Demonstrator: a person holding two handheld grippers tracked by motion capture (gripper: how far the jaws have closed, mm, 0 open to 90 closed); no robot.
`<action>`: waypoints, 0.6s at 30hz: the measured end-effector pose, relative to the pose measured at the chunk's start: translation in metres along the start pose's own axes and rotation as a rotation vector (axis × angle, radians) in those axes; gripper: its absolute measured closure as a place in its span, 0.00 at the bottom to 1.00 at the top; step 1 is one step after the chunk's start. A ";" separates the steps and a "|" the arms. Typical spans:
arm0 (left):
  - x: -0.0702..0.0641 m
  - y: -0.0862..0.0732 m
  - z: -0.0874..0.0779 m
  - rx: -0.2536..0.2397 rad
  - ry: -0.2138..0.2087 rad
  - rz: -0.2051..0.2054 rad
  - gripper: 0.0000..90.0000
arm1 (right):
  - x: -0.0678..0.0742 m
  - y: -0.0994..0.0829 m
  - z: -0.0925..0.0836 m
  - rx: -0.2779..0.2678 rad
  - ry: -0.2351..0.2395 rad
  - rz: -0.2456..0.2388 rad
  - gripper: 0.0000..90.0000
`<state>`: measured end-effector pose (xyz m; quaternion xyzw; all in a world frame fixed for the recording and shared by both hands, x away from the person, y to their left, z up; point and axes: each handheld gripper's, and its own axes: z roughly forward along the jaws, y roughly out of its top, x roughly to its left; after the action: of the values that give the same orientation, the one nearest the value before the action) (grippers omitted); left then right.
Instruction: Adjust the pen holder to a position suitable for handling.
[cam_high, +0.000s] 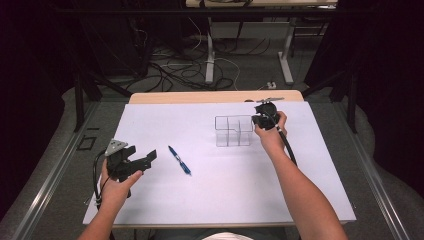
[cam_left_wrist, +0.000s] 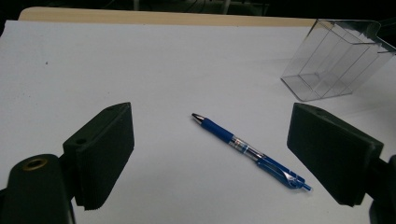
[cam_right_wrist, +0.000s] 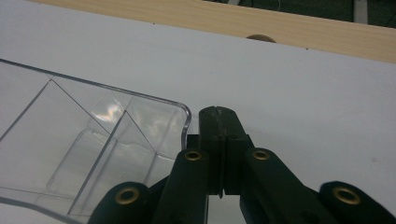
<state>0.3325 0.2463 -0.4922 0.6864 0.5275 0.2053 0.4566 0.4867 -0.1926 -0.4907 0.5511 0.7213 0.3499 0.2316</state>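
hovering nearest, left gripper (cam_high: 142, 161) holds its fingers (cam_left_wrist: 100, 151) wide apart and aimed at the blue pen (cam_high: 179, 160), which lies flat on the white tabletop (cam_high: 200, 200) between them but untouched, likely lined up for a pickup. farther out, right gripper (cam_high: 260, 120) has fingers (cam_right_wrist: 218, 140) pressed together just beside the rim of the clear organizer (cam_high: 233, 131), seemingly steadying it to receive the pen.
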 end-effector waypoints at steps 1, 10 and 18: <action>0.000 0.000 0.000 0.000 0.000 0.000 0.16 | 0.001 0.000 0.000 0.000 -0.003 0.000 1.00; 0.000 0.000 0.000 0.002 -0.001 -0.001 0.16 | 0.006 -0.001 0.003 0.005 0.020 0.002 1.00; 0.001 0.000 -0.001 0.001 -0.002 -0.001 0.16 | 0.013 -0.002 0.005 0.006 0.017 0.001 1.00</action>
<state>0.3325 0.2470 -0.4917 0.6864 0.5277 0.2041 0.4568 0.4855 -0.1792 -0.4950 0.5491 0.7239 0.3526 0.2237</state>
